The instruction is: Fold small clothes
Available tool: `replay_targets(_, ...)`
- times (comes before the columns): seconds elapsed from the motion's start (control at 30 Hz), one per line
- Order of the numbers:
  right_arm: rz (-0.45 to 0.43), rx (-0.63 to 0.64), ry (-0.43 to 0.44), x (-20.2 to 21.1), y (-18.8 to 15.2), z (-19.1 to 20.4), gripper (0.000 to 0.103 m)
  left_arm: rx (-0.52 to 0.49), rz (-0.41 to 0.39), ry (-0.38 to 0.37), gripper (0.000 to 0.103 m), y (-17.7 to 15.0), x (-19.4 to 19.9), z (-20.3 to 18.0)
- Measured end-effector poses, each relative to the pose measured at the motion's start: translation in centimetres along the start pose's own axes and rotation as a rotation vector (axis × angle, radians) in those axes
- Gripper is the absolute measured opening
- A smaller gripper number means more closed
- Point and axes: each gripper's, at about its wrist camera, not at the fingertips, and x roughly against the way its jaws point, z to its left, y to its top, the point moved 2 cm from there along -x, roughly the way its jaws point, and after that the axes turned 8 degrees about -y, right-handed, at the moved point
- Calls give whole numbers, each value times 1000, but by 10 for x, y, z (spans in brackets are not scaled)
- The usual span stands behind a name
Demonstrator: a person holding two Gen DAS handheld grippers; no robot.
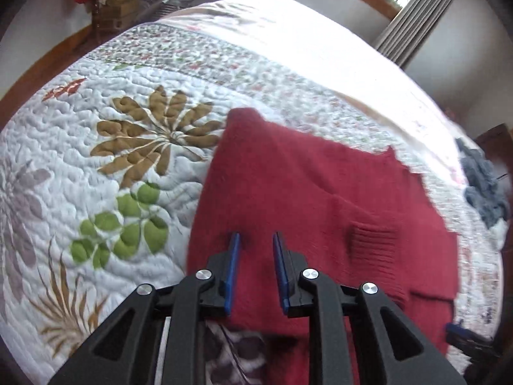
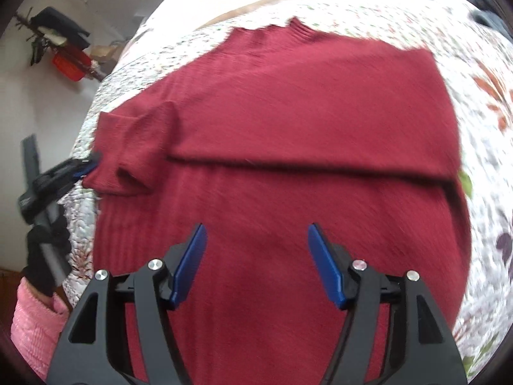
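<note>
Dark red knitted sweater lies flat on the white quilted floral bedspread, spread across the near part of the bed. A long horizontal crease runs across the sweater's body in the right wrist view; one sleeve, with its ribbed cuff, is laid inward over the body. Judgement: sleeves folded in, body fold not yet finished — task partly done.

Left gripper: blue-padded fingers parted by a narrow gap, nothing between them, hovering over the sweater's left edge near the hem. Released, not grasping. Likely placed there to pick up that edge for the next fold.

Right gripper: jaws spread wide, empty, poised above the sweater's lower middle — released as well. The wide spread suits pinching a thick knit layer.

Seen from the right wrist camera, the left gripper sits at the sweater's sleeve side, held by a hand in a black glove with a pink sleeve behind it.

Beyond the sweater, at the bedspread's far edge: a crumpled grey-blue garment, apart from the sweater, presumably awaiting its turn.

Both frames are motion-blurred; fine detail is uncertain.
</note>
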Motion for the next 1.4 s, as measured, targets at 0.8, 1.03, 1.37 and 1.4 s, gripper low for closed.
replay_targets(0.8, 143, 73, 155, -90, 76, 118, 15, 3, -89, -43, 25, 1, 52, 17)
replay_targets(1.03, 15, 84, 231, -28, 90, 94, 9, -56, -72, -75, 25, -1, 41, -15)
replay_targets(1.37, -77, -3, 113, 12, 107, -4, 9, -157, -16, -107, 25, -6, -3, -87)
replay_targets(1.4, -78, -16, 101, 11, 107, -13, 9, -164, -7, -101, 25, -7, -10, -91)
